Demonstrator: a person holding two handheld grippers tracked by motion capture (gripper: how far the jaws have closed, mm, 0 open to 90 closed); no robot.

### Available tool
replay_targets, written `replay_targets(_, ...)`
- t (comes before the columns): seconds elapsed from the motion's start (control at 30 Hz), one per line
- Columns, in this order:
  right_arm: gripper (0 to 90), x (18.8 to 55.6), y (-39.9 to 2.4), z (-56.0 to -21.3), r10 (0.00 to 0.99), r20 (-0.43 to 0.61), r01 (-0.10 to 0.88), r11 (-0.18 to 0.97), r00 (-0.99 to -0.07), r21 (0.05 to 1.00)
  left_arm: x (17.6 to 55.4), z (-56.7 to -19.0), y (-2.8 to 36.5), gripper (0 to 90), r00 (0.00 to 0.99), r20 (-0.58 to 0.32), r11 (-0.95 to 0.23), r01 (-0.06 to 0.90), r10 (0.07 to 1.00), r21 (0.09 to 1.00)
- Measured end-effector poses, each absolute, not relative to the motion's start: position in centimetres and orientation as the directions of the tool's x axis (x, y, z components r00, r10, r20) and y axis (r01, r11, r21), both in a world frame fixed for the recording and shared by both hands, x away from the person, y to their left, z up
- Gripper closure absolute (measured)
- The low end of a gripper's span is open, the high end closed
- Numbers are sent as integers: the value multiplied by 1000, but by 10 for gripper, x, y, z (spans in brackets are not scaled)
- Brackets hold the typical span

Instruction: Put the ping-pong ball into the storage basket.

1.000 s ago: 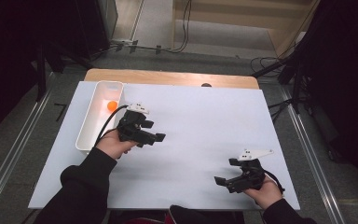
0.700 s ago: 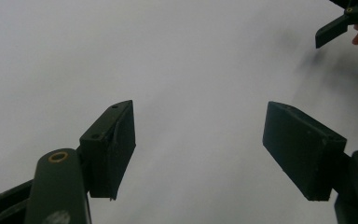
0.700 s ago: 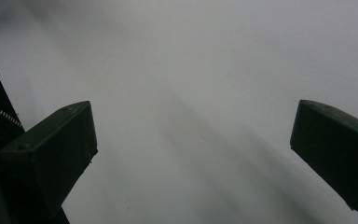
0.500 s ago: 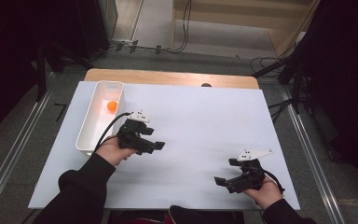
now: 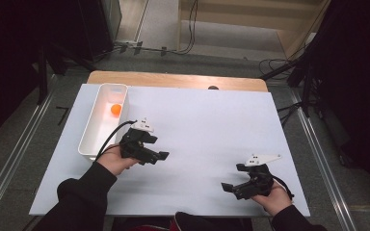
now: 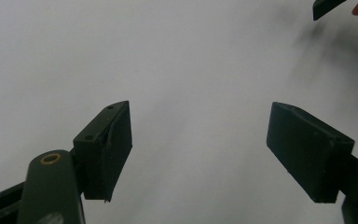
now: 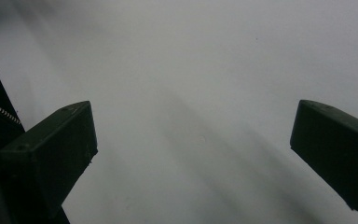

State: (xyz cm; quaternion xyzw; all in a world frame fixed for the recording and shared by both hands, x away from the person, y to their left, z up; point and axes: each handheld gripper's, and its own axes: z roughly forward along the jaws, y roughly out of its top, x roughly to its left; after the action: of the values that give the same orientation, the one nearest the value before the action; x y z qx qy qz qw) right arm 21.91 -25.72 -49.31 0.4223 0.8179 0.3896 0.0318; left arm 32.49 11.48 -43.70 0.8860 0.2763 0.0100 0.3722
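The orange ball [image 5: 116, 109] lay in the far half of the narrow white tray [image 5: 89, 139], which stood along the left edge of the white surface [image 5: 207, 125] with its long axis running away from the person. The left tongs [image 5: 160, 155] hovered just beside the tray's near right wall, pointing rightward across the surface and away from the ball; the ball therefore sat behind and to the far left of them. In the left gripper view those tongs [image 6: 199, 154] stood moderately apart, having just been opening, with nothing but bare surface between the jaws. The right tongs [image 5: 229, 187] waited near the person's edge on the right, well apart from the tray, pointing left. In the right gripper view they [image 7: 193, 154] gaped wide and held nothing.

The left hand [image 5: 113, 161] was clearly the nearer one, so any reach for the ball would probably fall to it, and would call for swinging the tongs back toward the tray and coming in over its wall. Whether the ball touched the tray's wall was hard to tell from above.
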Motion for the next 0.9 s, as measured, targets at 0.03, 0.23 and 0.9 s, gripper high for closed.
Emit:
replay_targets(0.03,0,219,-257,-493,715,277,666,340,-642,664,324,-437,115,227,849,-188,-575,480,493,662)
replay_targets(0.23,0,219,-257,-493,716,275,666,341,-641,664,320,-441,117,227,859,-188,-586,470,477,661)
replay_targets(0.9,0,219,-257,-494,717,272,665,343,-642,664,305,-450,127,226,876,-176,-618,446,448,647)
